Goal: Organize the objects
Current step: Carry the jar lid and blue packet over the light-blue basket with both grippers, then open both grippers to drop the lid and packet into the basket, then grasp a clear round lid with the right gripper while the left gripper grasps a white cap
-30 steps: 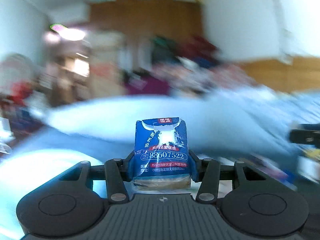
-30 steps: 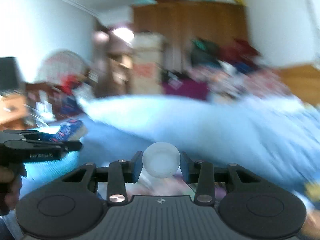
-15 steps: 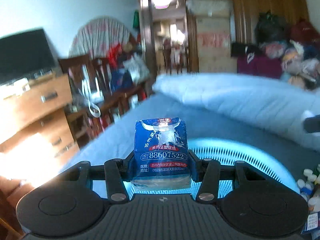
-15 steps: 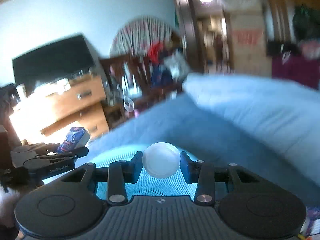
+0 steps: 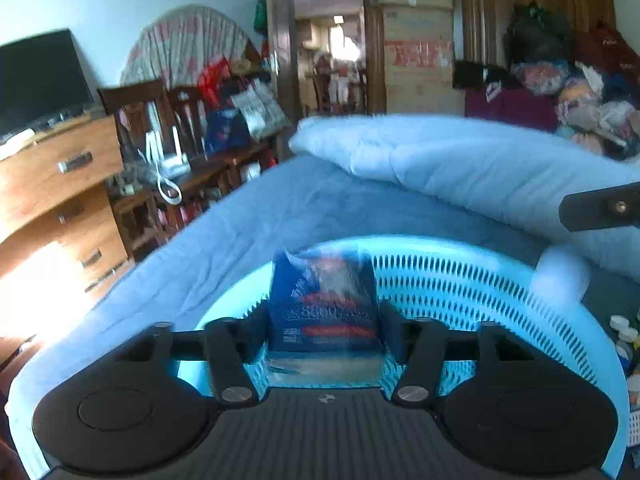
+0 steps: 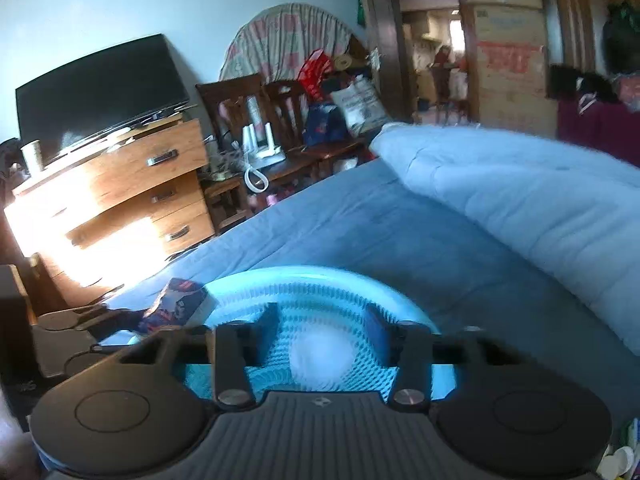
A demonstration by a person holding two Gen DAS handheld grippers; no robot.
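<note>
A round cyan slotted basket (image 5: 460, 280) sits on the blue bed. My left gripper (image 5: 324, 320) hangs over it with its jaws spread; the blue tissue packet (image 5: 324, 300) sits blurred between them, seemingly loose. In the right wrist view the packet (image 6: 176, 308) shows at the basket's left rim (image 6: 304, 274). My right gripper (image 6: 320, 320) is open above the basket; the white ball (image 6: 320, 356) is blurred below its jaws, free of them. The ball also shows in the left wrist view (image 5: 560, 276).
A folded pale blue quilt (image 5: 480, 168) lies behind the basket. A wooden dresser (image 6: 120, 200) with a TV (image 6: 96, 88) stands left of the bed, with chairs (image 6: 256, 112) beside it. Small bottles and clutter (image 5: 624, 336) lie at the right edge.
Both grippers have swung left and down over the cyan basket. Both have opened: the right let go of the white ball, the left loosened from the tissue packet.
</note>
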